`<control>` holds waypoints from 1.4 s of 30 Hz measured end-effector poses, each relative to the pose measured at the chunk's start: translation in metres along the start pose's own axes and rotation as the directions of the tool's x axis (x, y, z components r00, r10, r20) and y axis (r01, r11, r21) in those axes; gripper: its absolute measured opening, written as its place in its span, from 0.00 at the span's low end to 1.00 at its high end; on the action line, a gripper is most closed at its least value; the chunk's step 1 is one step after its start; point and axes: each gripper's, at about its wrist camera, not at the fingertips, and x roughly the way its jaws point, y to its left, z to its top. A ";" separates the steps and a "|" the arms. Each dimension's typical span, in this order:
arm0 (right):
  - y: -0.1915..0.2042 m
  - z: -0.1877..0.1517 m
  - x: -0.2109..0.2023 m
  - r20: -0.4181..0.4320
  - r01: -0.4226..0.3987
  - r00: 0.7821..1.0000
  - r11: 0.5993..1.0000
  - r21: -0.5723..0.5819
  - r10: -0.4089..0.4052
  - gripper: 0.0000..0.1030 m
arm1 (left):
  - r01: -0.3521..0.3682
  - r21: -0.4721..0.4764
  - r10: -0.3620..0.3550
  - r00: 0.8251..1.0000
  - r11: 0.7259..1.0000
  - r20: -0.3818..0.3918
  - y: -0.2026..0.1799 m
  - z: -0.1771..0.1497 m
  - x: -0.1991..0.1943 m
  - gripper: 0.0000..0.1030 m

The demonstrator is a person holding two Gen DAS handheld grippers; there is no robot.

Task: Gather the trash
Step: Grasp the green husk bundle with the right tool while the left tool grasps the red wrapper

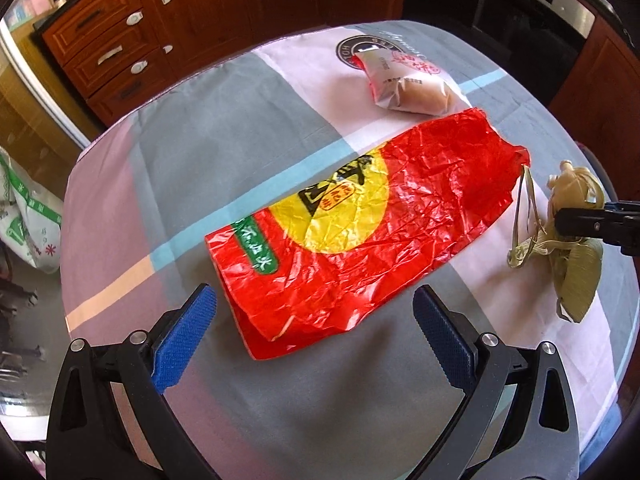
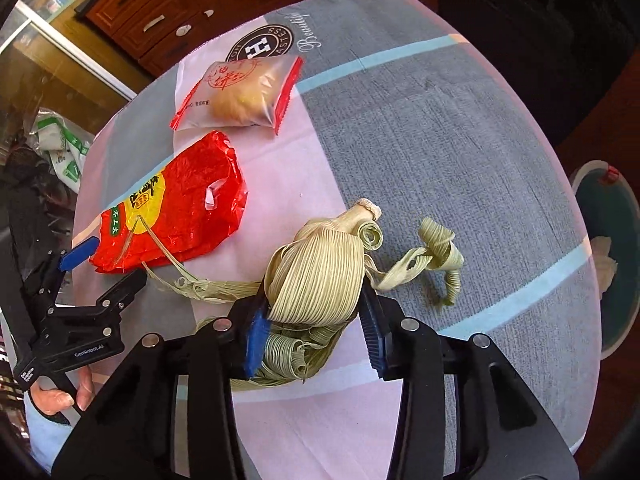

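Observation:
A crumpled red and yellow plastic bag (image 1: 360,224) lies flat in the middle of the table; it also shows in the right wrist view (image 2: 176,208). My left gripper (image 1: 316,316) is open, its blue pads on either side of the bag's near end, just above the cloth. A bundle of dried corn husks (image 2: 320,272) lies at the table's right; in the left wrist view it shows at the right edge (image 1: 576,248). My right gripper (image 2: 316,332) is shut on the husks. A sealed pastry packet (image 2: 240,96) lies at the far side.
The round table has a grey, pink and blue cloth (image 1: 224,144). Wooden drawers (image 1: 108,44) stand behind it. A teal bin (image 2: 612,264) with white paper stands on the floor at the right. A white and green bag (image 1: 28,220) lies at the left.

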 end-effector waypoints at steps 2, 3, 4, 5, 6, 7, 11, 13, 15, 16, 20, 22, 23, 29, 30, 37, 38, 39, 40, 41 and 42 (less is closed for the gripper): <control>-0.005 0.000 -0.003 0.005 -0.010 1.000 1.000 0.008 0.009 0.38 | 0.005 0.022 -0.005 1.000 1.000 0.011 -0.008 0.002 -0.001 0.96; -0.008 0.000 -0.004 0.008 -0.013 1.000 1.000 0.010 0.013 0.38 | 0.007 0.031 -0.008 1.000 1.000 0.015 -0.012 0.003 -0.001 0.96; -0.010 -0.001 -0.006 0.010 -0.018 1.000 1.000 0.012 0.018 0.38 | 0.012 0.044 -0.013 1.000 0.999 0.023 -0.017 0.005 -0.002 0.92; -0.012 0.000 -0.007 0.012 -0.023 1.000 1.000 0.015 0.023 0.38 | 0.019 0.055 -0.020 1.000 0.998 0.023 -0.021 0.005 -0.003 0.85; -0.014 -0.001 -0.008 0.013 -0.026 1.000 1.000 0.016 0.025 0.38 | 0.030 0.067 -0.031 0.999 0.997 0.016 -0.026 0.006 -0.003 0.78; -0.016 -0.001 -0.009 0.014 -0.029 0.999 0.999 0.019 0.029 0.38 | 0.045 0.075 -0.045 0.999 0.996 0.006 -0.031 0.006 -0.002 0.66; -0.028 -0.002 -0.014 0.021 -0.045 0.999 0.998 0.036 0.044 0.38 | 0.128 0.081 -0.125 0.991 0.989 -0.039 -0.051 0.006 -0.005 0.36; -0.037 -0.004 -0.018 0.028 -0.053 0.998 0.998 0.045 0.052 0.38 | 0.183 0.090 -0.179 0.982 0.979 -0.057 -0.064 0.004 -0.010 0.36; -0.046 -0.005 -0.021 0.036 -0.058 0.998 0.997 0.056 0.056 0.38 | 0.166 0.124 -0.162 0.986 0.978 -0.046 -0.074 0.004 -0.017 0.37; -0.051 -0.006 -0.023 0.039 -0.059 0.998 0.996 0.060 0.057 0.38 | 0.172 0.134 -0.167 0.985 0.976 -0.048 -0.076 0.006 -0.020 0.42; -0.066 -0.005 -0.031 0.063 -0.043 0.997 0.998 0.054 0.039 0.37 | 0.098 0.179 -0.099 0.995 0.979 -0.004 -0.078 0.017 -0.032 0.73; -0.074 -0.003 -0.035 0.074 -0.043 0.997 0.997 0.060 0.039 0.37 | 0.078 0.199 -0.081 0.997 0.977 0.004 -0.076 0.025 -0.033 0.81; -0.078 -0.001 -0.036 0.075 -0.050 0.996 0.996 0.068 0.044 0.37 | 0.076 0.211 -0.079 0.997 0.975 0.004 -0.076 0.030 -0.030 0.89; -0.086 0.010 -0.037 0.074 -0.066 0.995 0.995 0.081 0.060 0.37 | 0.111 0.279 -0.097 0.993 0.954 -0.065 -0.087 0.049 0.010 0.95; -0.085 0.012 -0.036 0.071 -0.068 0.996 0.995 0.078 0.062 0.37 | 0.115 0.284 -0.097 0.992 0.952 -0.076 -0.088 0.051 0.016 0.95; -0.092 0.022 -0.024 0.059 -0.063 0.997 0.994 0.091 0.058 0.37 | 0.149 0.261 -0.126 0.987 0.954 -0.100 -0.082 0.059 0.039 0.91; -0.094 0.022 -0.022 0.056 -0.062 0.997 0.993 0.098 0.057 0.37 | 0.146 0.247 -0.126 0.988 0.958 -0.094 -0.080 0.060 0.037 0.80; -0.096 0.021 -0.021 0.053 -0.063 0.997 0.993 0.104 0.058 0.37 | 0.142 0.233 -0.125 0.988 0.962 -0.089 -0.078 0.061 0.035 0.73; -0.098 0.020 -0.020 0.051 -0.064 0.997 0.992 0.110 0.058 0.37 | 0.131 0.209 -0.115 0.990 0.969 -0.087 -0.076 0.062 0.032 0.59; -0.099 0.020 -0.020 0.050 -0.064 0.997 0.992 0.113 0.059 0.37 | 0.105 0.190 -0.090 0.992 0.976 -0.084 -0.074 0.062 0.030 0.45; -0.100 0.019 -0.020 0.050 -0.064 0.997 0.991 0.114 0.059 0.37 | 0.085 0.172 -0.072 0.994 0.981 -0.081 -0.073 0.062 0.027 0.41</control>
